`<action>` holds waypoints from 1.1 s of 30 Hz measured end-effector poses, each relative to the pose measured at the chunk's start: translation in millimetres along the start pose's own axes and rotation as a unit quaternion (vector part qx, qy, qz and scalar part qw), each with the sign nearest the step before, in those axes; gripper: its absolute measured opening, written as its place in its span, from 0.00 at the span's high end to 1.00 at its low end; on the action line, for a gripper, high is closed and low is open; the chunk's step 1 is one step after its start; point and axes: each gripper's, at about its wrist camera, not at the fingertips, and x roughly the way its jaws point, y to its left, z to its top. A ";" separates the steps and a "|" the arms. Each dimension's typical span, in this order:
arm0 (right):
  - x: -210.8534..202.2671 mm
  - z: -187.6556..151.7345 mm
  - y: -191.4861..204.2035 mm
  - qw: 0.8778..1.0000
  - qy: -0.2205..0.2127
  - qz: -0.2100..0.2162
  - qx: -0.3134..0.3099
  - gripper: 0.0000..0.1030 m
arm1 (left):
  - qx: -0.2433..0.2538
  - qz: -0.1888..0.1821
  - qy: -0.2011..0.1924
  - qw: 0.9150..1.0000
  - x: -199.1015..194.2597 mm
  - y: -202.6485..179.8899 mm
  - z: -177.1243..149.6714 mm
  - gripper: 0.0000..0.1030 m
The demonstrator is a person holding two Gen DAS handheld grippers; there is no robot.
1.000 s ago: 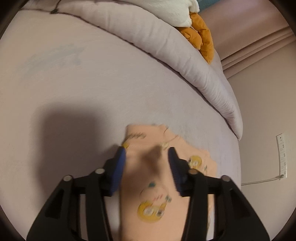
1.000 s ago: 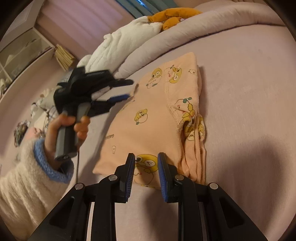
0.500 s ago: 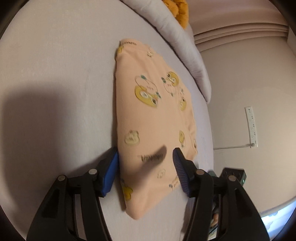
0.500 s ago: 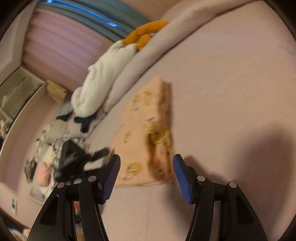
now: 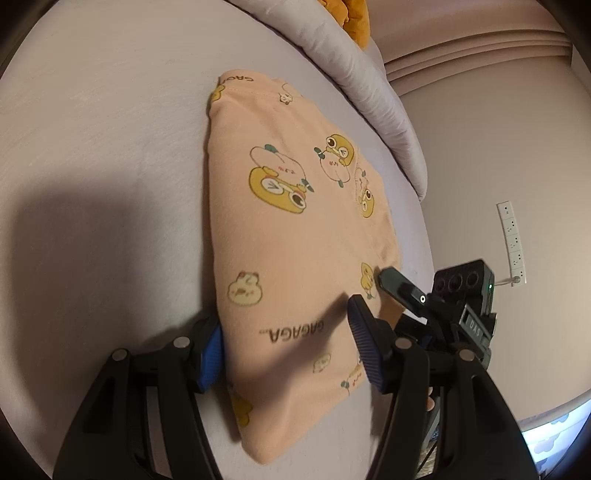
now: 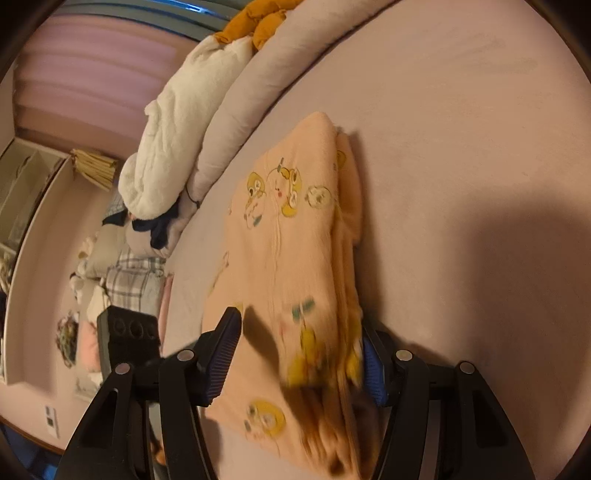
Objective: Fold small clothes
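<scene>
A folded peach garment (image 5: 288, 236) printed with yellow cartoon ducks lies on the pale bed sheet (image 5: 110, 129). It also shows in the right wrist view (image 6: 295, 258), with its stacked folded edges on the right side. My left gripper (image 5: 284, 350) is open, its jaws astride the garment's near end, one finger at the left edge and one over the cloth. My right gripper (image 6: 299, 358) is open, its jaws astride the opposite end. The right gripper also shows in the left wrist view (image 5: 402, 291) at the garment's right edge.
A rolled grey duvet (image 5: 369, 85) runs along the far side of the bed, with a white fluffy blanket (image 6: 177, 136) and an orange plush (image 6: 255, 26) on it. A power strip (image 5: 511, 240) hangs on the wall. Clothes and clutter (image 6: 122, 269) lie beyond the bed edge.
Both grippers have opened wide and dropped low to opposite ends of the folded garment, jaws now astride it. The garment lies flat, folded over.
</scene>
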 end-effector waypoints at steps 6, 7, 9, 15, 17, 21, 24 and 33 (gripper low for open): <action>10.1 5.0 5.3 1.000 0.007 -0.004 -0.015 0.41 | 0.001 0.009 -0.003 1.000 9.4 -2.0 10.8 0.41; 12.2 6.5 6.7 1.000 0.008 -0.005 -0.018 0.41 | 0.002 0.011 -0.003 1.000 6.1 0.6 9.9 0.41; 15.1 6.8 9.3 0.999 0.008 -0.013 -0.030 0.43 | 0.006 0.018 -0.003 1.000 9.4 -1.7 13.5 0.42; 22.0 4.5 11.8 0.998 0.004 -0.030 -0.055 0.55 | 0.039 0.056 -0.012 0.998 17.7 -15.8 15.1 0.43; 23.1 3.8 10.6 0.998 0.003 -0.031 -0.058 0.59 | 0.054 0.072 -0.015 0.996 18.5 -19.5 11.9 0.43; 26.7 0.2 15.0 0.996 -0.004 -0.046 -0.077 0.64 | 0.081 0.102 -0.017 0.991 23.0 -28.9 9.6 0.43; 27.1 0.0 16.3 0.995 -0.007 -0.050 -0.083 0.65 | 0.087 0.108 -0.017 0.990 23.9 -29.1 9.0 0.43; 28.6 1.0 17.5 0.995 -0.009 -0.052 -0.086 0.66 | 0.099 0.115 -0.020 0.988 26.1 -29.8 9.9 0.43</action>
